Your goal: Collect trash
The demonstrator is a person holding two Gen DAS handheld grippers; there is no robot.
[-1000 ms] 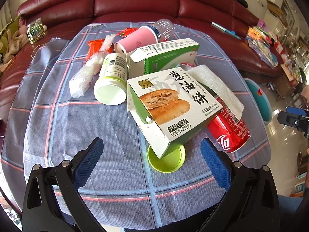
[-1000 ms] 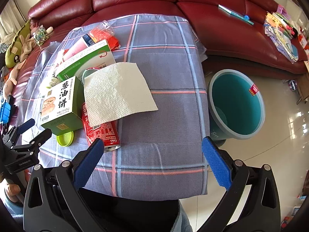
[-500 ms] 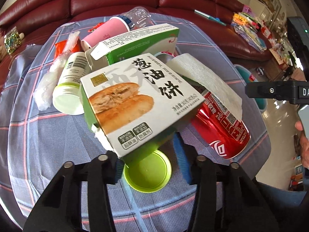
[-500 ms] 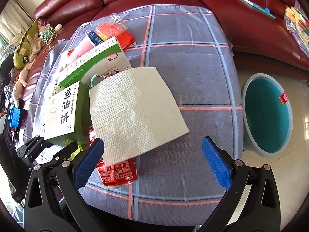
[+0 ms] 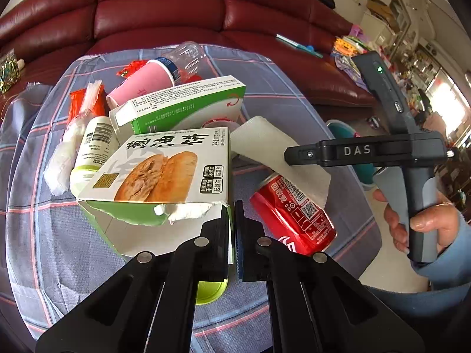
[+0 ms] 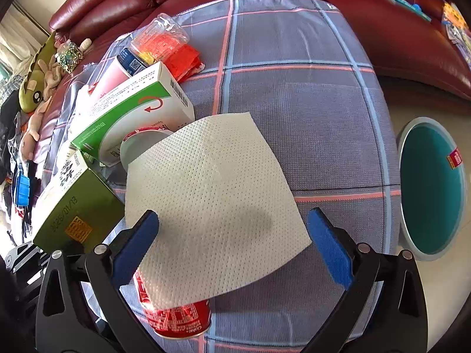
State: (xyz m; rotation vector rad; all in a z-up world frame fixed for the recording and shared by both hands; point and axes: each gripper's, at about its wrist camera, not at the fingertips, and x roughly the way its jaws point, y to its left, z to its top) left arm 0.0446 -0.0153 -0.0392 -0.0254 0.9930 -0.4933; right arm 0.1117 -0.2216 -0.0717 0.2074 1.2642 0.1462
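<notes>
On plaid tablecloth (image 6: 309,111), left tongs (image 5: 232,229) pinching torn pancake box (image 5: 164,173) flap, right tongs (image 6: 232,244) wide above napkin (image 6: 212,200)

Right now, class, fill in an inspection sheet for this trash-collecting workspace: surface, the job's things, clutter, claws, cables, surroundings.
Surface: table under a blue-grey plaid cloth.
Job's things: pastry box; red soda can lying on its side; paper towel draped over the can; long green-white box; pink paper cup; clear plastic bottle; white bottle; green lid.
Clutter: orange wrappers.
Claws: left claw shut on the pastry box's torn edge; right claw open above the paper towel.
Cables: nothing seen.
Surroundings: red leather sofa; teal bin on the floor.
</notes>
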